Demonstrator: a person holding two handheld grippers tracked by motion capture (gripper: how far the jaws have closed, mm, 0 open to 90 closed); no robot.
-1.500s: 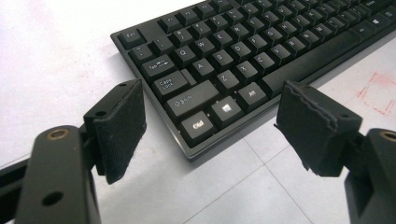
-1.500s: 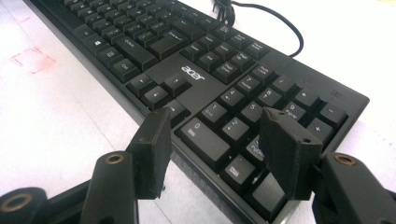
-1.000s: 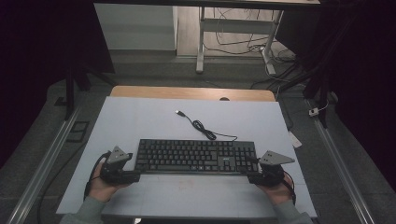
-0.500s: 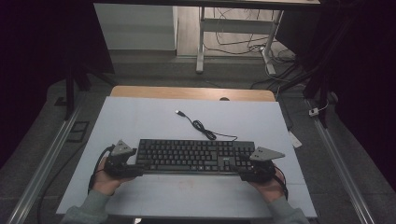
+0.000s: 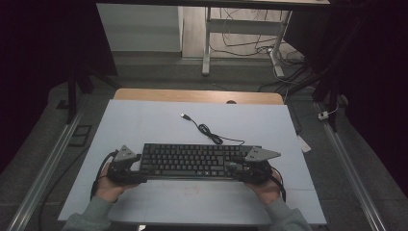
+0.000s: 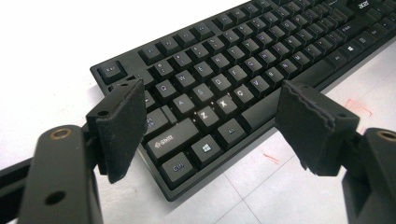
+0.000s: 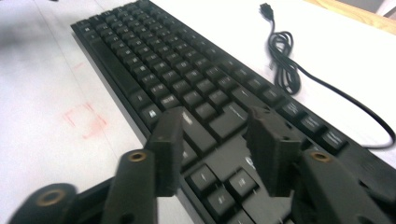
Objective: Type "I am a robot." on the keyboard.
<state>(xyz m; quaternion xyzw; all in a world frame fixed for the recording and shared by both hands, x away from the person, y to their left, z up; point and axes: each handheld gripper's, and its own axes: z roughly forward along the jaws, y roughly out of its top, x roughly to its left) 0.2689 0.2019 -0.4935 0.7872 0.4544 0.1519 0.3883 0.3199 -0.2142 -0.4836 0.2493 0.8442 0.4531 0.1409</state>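
Black keyboard (image 5: 192, 160) lies flat on the white counter (image 5: 144, 120), near its front edge, long side across. Its cable (image 5: 211, 132) trails off behind the keyboard, loosely coiled, plug end lying free on the counter, not connected to anything.

Left gripper (image 5: 126, 166) sits at the keyboard's left end; in the left gripper view its fingers (image 6: 122, 126) are spread wide, one off the keyboard's back-left corner, the other off its front edge, the corner with the Ctrl and Shift keys between them, pads not pressing on anything: released. Right gripper (image 5: 255, 166) sits over the keyboard's right end; its jaws have just been closing. In the right gripper view its fingers (image 7: 271, 149) hang over the keys near the arrow cluster, gap narrower than the left's. Nothing looks pinched between the pads, so I read it as not yet gripping, only partly closed above the keys.

Progress, as a judgement: early. Both grippers are brought up to the two ends of the keyboard, which looks like setup for a two-handed lift or shift. Neither has a hold, keyboard is flat and unlifted. Left to do: close on both ends, then move it. Faint red marks (image 5: 191, 188) on the counter just in front of the keyboard could be a placement target, can't tell
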